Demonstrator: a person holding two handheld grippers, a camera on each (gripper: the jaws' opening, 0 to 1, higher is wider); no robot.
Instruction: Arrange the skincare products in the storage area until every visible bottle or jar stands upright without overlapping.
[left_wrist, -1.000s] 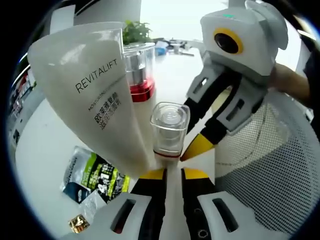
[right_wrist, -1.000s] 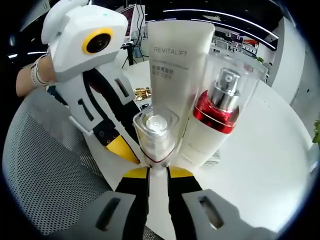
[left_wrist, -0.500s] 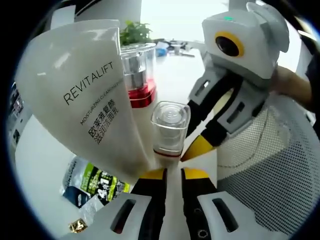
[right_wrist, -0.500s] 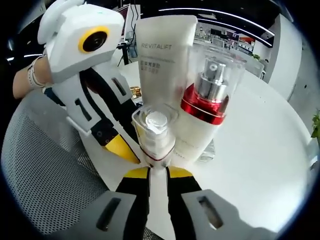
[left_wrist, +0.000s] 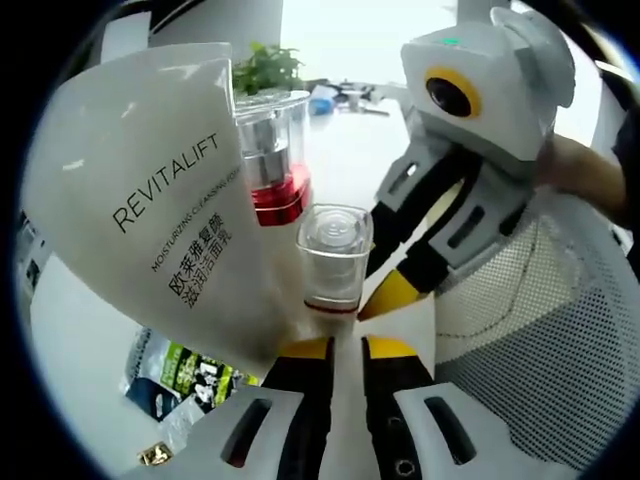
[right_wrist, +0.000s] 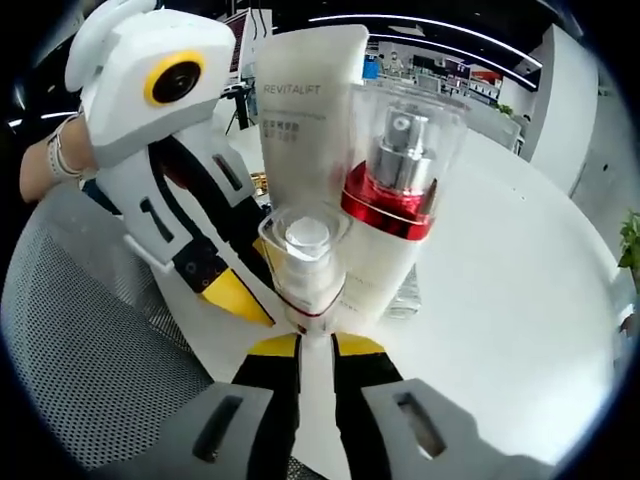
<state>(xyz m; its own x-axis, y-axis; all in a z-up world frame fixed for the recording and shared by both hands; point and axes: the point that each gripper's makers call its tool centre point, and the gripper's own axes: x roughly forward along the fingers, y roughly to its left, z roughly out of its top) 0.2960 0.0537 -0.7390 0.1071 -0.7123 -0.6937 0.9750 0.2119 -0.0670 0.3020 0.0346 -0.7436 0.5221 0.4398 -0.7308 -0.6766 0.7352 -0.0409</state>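
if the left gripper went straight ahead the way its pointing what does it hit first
Most likely the small clear-capped bottle, which stands right ahead of the left gripper. The REVITALIFT tube sits just to one side; depth is hard to judge.

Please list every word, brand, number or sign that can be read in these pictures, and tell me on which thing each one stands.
"REVITALIFT": on the white tube, readable in both views.
Small Latin line under the brand on the tube: too blurred to read.
Chinese characters below that: present, too blurred to quote.
Large digits on the green and black packet: blurred, cannot read.
Red-collared pump bottle and small clear-capped bottle: no readable text.
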